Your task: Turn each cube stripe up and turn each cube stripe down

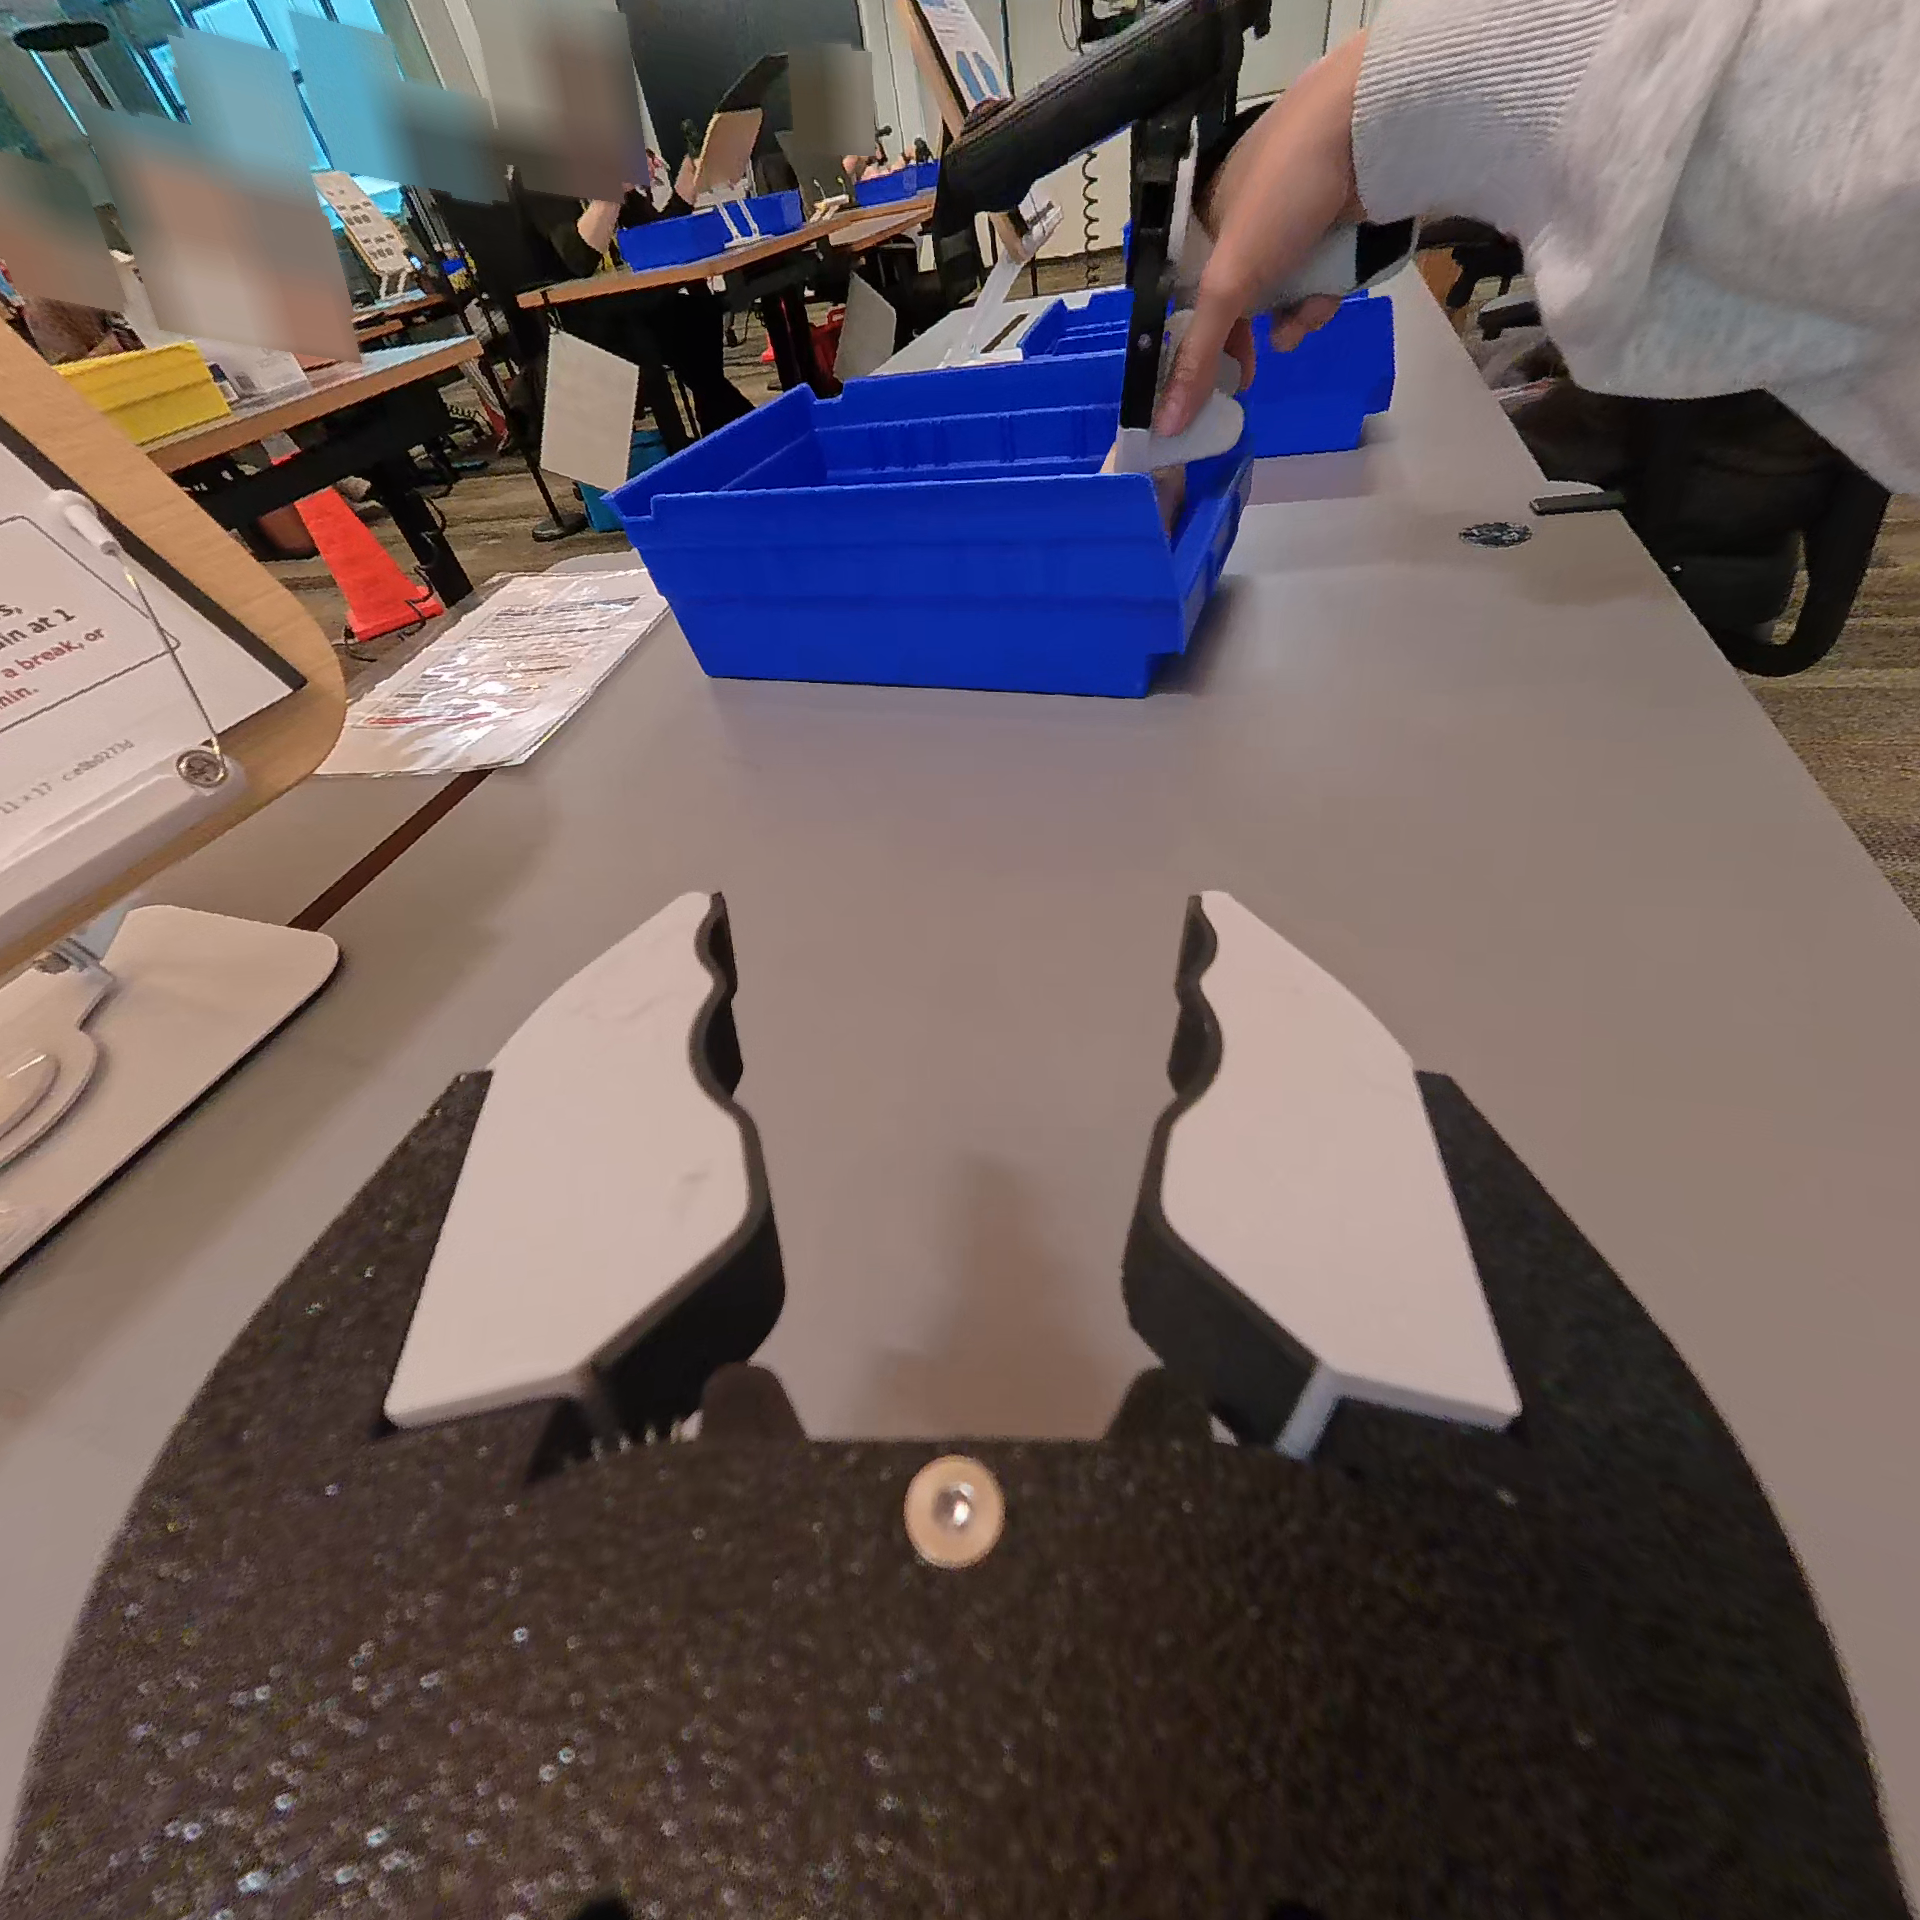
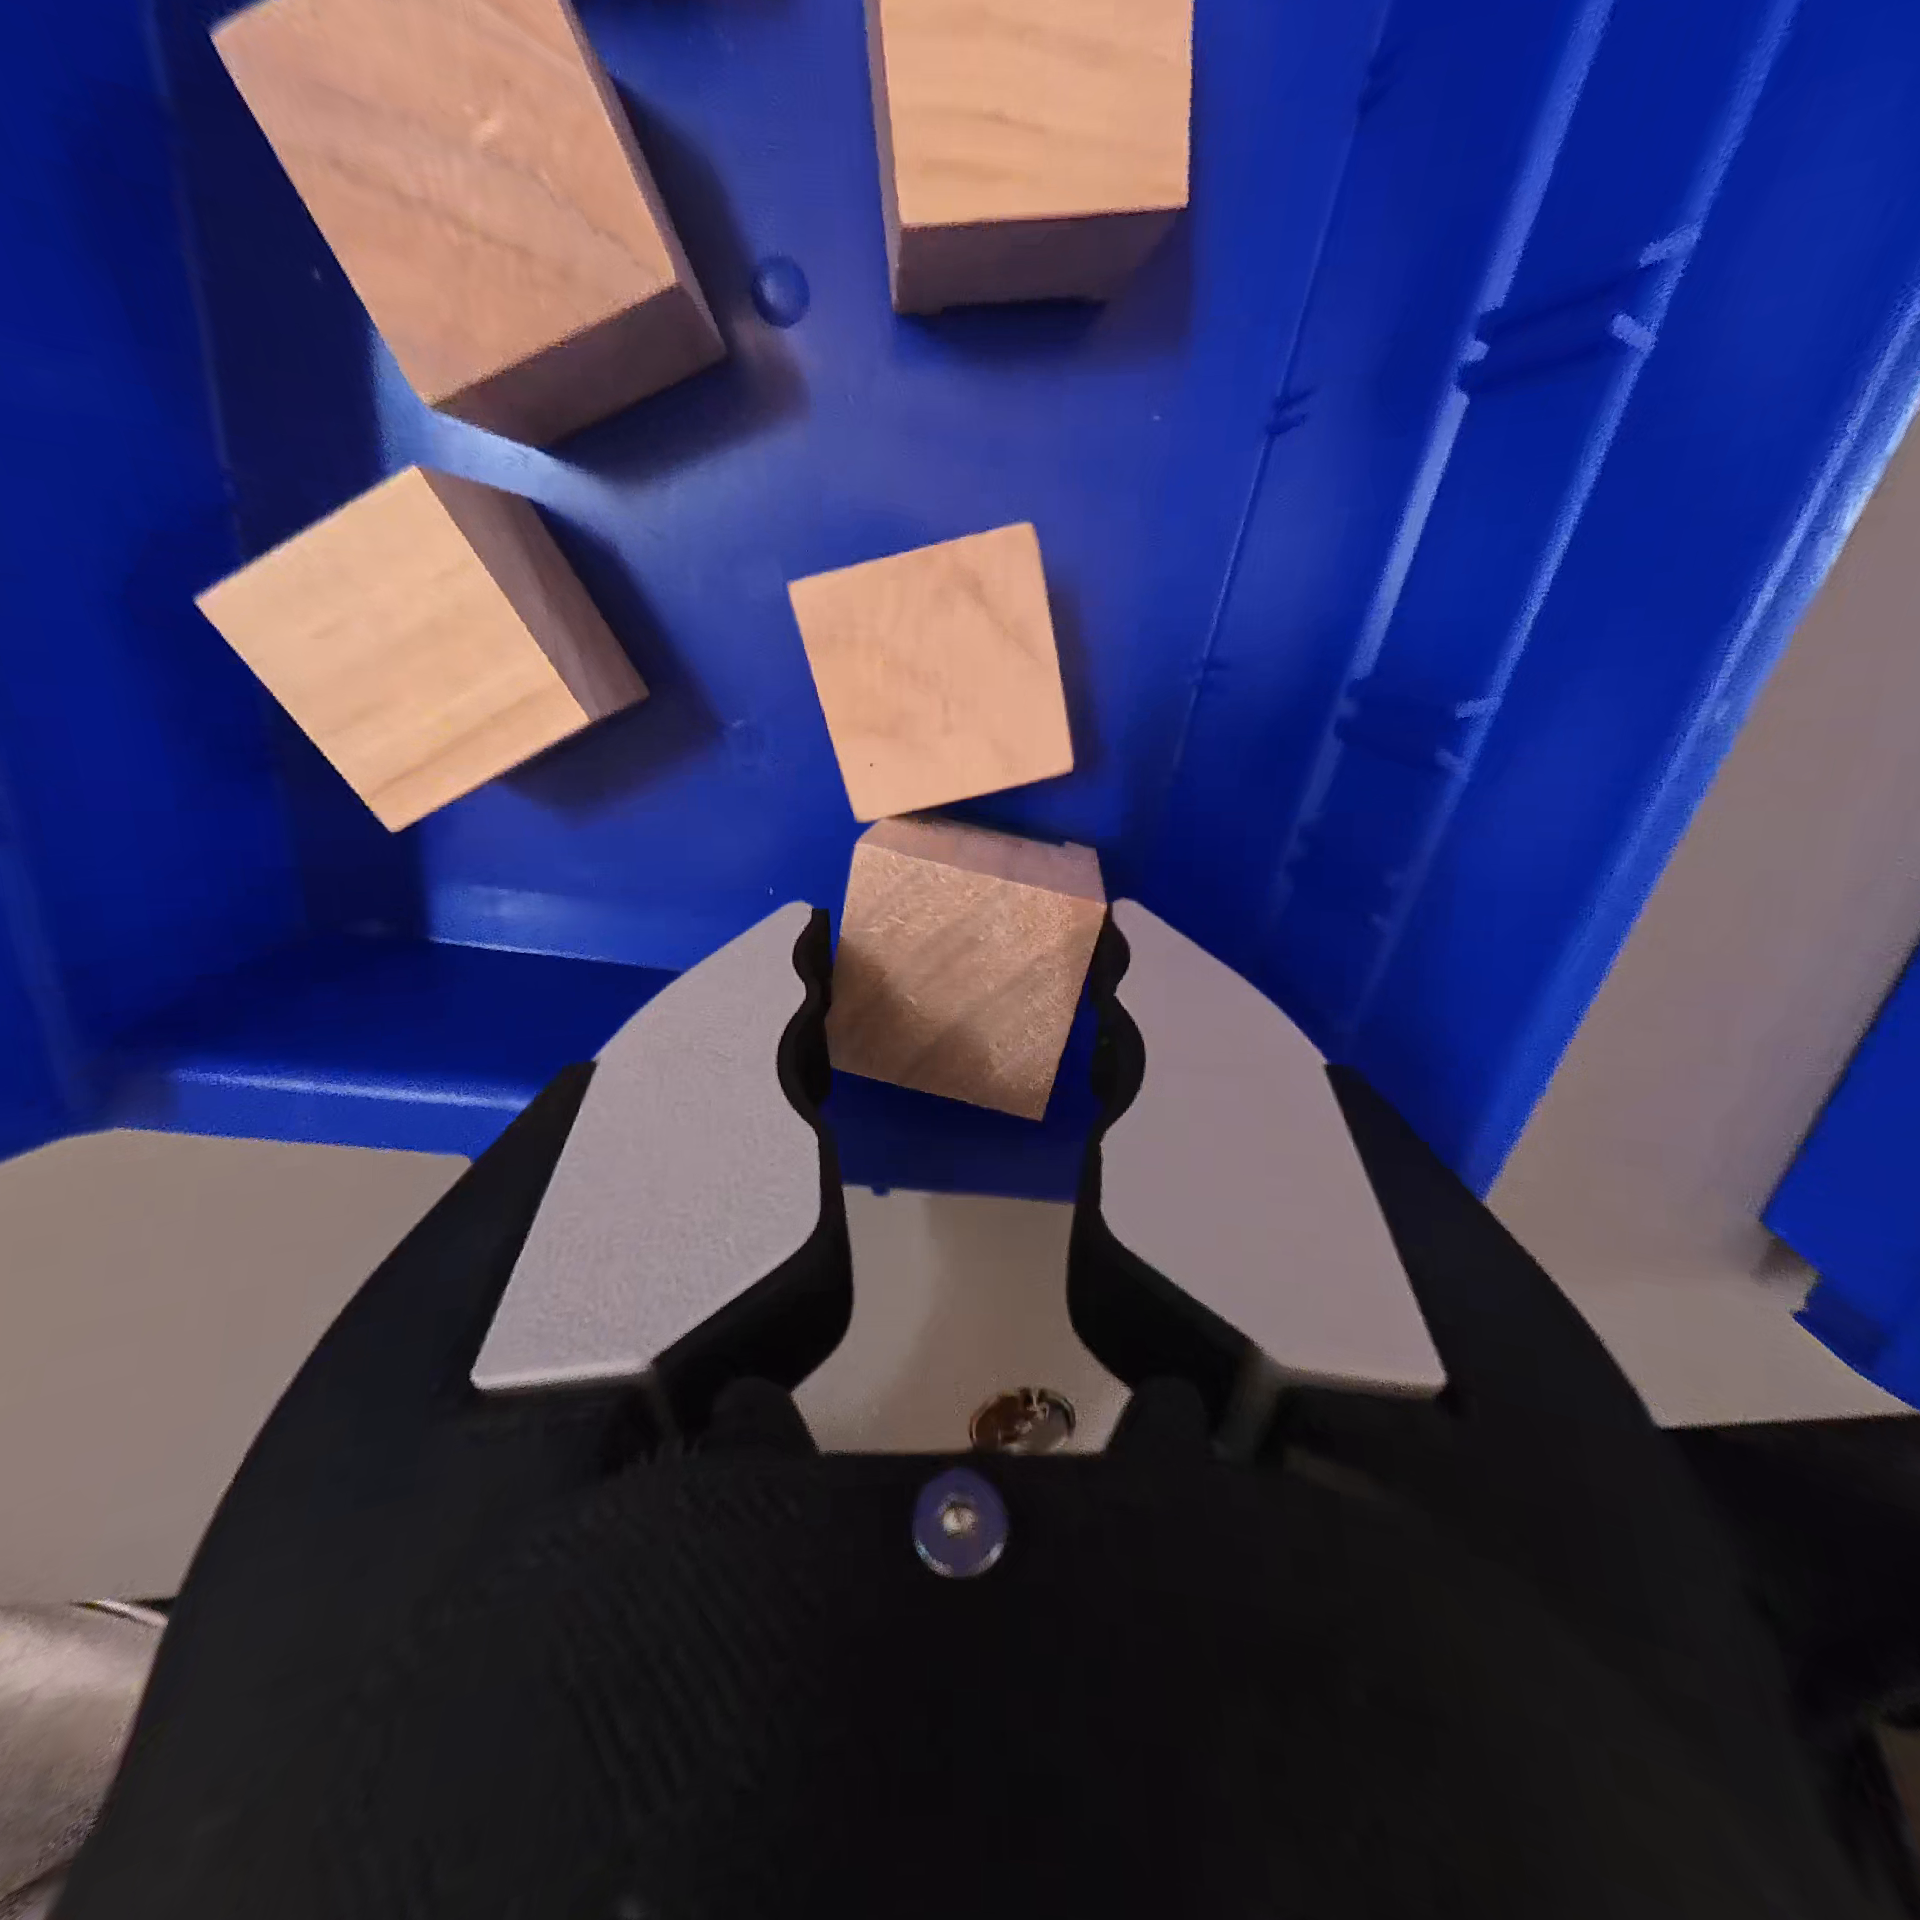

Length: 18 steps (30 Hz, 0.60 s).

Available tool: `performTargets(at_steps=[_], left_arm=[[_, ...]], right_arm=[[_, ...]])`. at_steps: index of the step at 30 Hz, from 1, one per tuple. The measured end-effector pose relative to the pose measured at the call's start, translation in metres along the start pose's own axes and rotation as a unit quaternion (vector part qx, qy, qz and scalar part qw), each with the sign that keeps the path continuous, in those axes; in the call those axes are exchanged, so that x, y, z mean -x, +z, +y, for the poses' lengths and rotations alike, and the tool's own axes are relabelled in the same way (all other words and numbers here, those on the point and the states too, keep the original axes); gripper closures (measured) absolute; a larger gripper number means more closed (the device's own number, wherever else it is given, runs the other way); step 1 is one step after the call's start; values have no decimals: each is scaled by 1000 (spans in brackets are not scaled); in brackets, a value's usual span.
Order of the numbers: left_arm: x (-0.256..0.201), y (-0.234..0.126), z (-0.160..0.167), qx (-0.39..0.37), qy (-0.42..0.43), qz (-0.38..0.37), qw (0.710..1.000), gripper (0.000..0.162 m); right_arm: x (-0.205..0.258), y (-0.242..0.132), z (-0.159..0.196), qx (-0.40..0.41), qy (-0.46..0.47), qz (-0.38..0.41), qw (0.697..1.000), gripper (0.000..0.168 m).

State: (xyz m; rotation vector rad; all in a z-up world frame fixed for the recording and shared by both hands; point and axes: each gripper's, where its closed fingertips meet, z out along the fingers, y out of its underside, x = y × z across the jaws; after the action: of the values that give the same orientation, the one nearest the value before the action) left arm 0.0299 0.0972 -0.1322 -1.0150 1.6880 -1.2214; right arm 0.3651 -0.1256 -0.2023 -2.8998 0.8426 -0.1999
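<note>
Left low, distant, right overhead (shared bin (image 1: 935, 582))

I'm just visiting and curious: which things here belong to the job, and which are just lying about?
Job:
- wooden cubes
- blue bin holding them
- right gripper, around one cube
- left gripper, open, idle

Lying about:
- laminated sheet
- sign stand
- orange cone
- second blue bin

Bin wall (image 2: 1382, 727) crowds right gripper (image 2: 966, 935) — neighbour cube (image 2: 935, 670) just ahead
</note>
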Motion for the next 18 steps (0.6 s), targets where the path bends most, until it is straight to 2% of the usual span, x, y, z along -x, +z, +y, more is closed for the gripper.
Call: performTargets(at_steps=[11,18], left_arm=[[0,0,0,1,-4,1,1000,82],[-1,1,0,3,-13,3,1000,82]], right_arm=[[13,20,-6,-9,3,-43,999,119],[20,17,-8,-32,-4,-62,998,119]])
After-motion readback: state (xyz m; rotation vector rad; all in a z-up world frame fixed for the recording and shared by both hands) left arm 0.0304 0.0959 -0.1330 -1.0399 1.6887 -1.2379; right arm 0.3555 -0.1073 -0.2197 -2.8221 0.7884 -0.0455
